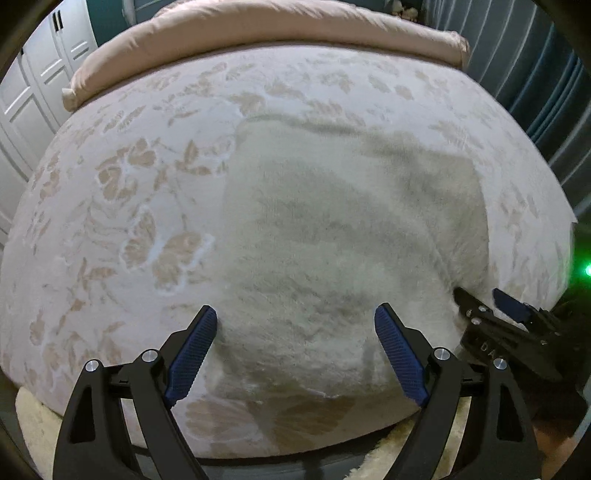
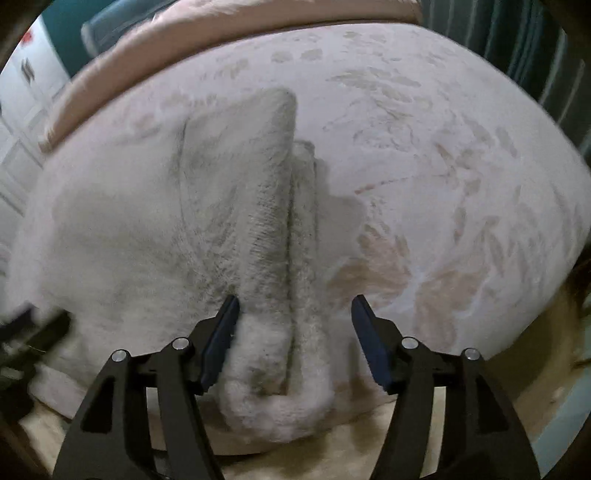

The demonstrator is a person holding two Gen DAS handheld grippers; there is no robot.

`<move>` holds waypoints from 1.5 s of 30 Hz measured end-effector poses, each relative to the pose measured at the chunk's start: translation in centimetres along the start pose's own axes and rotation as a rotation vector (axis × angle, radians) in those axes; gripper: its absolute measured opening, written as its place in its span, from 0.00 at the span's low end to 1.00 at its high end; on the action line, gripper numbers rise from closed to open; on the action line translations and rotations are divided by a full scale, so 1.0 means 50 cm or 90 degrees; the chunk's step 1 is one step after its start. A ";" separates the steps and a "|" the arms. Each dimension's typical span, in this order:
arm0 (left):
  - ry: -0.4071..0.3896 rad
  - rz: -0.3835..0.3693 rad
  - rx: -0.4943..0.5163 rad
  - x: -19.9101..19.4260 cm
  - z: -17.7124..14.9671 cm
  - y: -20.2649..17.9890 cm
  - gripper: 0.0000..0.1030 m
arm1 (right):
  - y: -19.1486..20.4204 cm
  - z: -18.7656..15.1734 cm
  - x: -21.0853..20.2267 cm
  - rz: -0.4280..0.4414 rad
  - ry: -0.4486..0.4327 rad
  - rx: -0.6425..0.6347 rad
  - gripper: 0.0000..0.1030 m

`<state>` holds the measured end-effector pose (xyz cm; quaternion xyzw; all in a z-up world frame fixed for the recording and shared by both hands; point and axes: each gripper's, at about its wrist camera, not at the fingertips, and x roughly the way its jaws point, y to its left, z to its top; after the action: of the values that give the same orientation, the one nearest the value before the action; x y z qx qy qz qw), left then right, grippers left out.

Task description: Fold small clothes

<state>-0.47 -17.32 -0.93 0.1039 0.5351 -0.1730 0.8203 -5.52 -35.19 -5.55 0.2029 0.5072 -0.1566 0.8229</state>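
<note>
A fluffy white garment [image 1: 332,229] lies flat on the bed, folded into a rough rectangle. My left gripper [image 1: 295,325] is open, its blue pads straddling the garment's near edge. My right gripper [image 2: 293,310] is open, its jaws on either side of the garment's folded right edge [image 2: 273,258], whose near corner bulges toward the camera. The right gripper also shows in the left wrist view [image 1: 484,299] at the garment's right side. The left gripper appears blurred in the right wrist view at the far left [image 2: 26,332].
The bed [image 1: 129,184] carries a pale cover with beige leaf patterns. A pink rolled duvet [image 1: 258,33] lies along its far side. White wardrobe doors [image 1: 33,92] stand left, teal curtains [image 1: 535,74] right. A cream fluffy rug [image 2: 369,450] lies below the bed's near edge.
</note>
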 end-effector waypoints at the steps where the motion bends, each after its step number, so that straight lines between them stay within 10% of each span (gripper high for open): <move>1: -0.004 0.015 0.003 0.004 -0.001 -0.003 0.84 | -0.002 0.009 -0.010 0.007 -0.006 0.010 0.58; 9: -0.001 0.046 0.012 0.020 0.000 -0.007 0.85 | -0.025 0.038 -0.016 0.066 -0.007 0.057 0.60; 15: 0.001 0.028 -0.037 0.028 0.032 0.041 0.85 | -0.026 0.025 0.030 0.076 0.022 0.060 0.79; 33: 0.050 -0.100 -0.151 0.143 0.056 0.067 0.95 | -0.036 0.025 0.084 0.205 -0.039 0.057 0.91; 45: 0.038 -0.202 -0.193 0.156 0.039 0.098 0.95 | -0.068 0.047 0.099 0.353 -0.012 0.147 0.36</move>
<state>5.94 -14.87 -7.33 -0.1012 0.5887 -0.2145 0.7728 -3.14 -39.58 -9.63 0.4246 0.4036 0.0158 0.8103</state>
